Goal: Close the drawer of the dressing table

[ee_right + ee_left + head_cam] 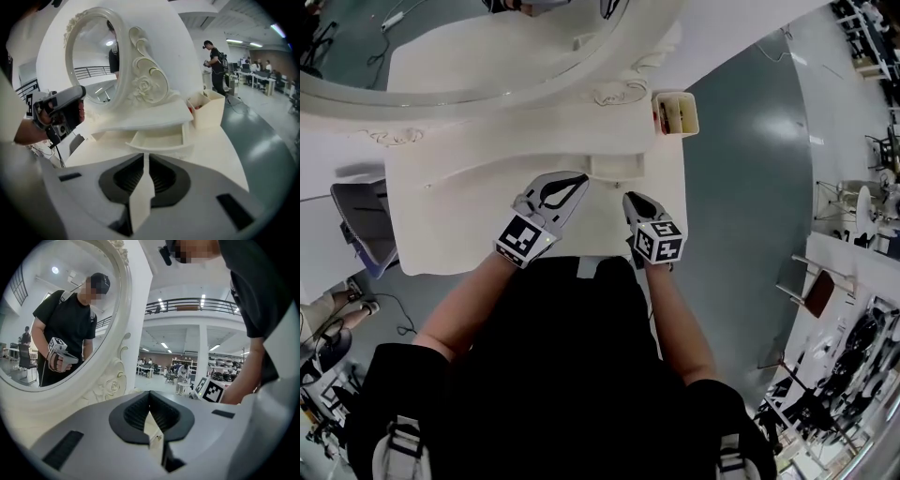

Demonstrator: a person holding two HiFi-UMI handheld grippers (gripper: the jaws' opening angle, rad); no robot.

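Facing the dressing table (469, 216), whose small drawer (157, 138) stands pulled out just ahead of its fingertips, the right gripper (636, 202) is barely parted and the left gripper (570, 185) clenched (both empty). An off-centre push could skew and jam the drawer.

Open cream box (677, 112) upright; grey chair (358, 225) on floor (750, 187).

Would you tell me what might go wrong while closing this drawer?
The open drawer might skew and jam if pushed at one corner rather than mid-front. The right gripper, jaws barely apart, might slip off the curved front. The box standing right of the drawer might get knocked.
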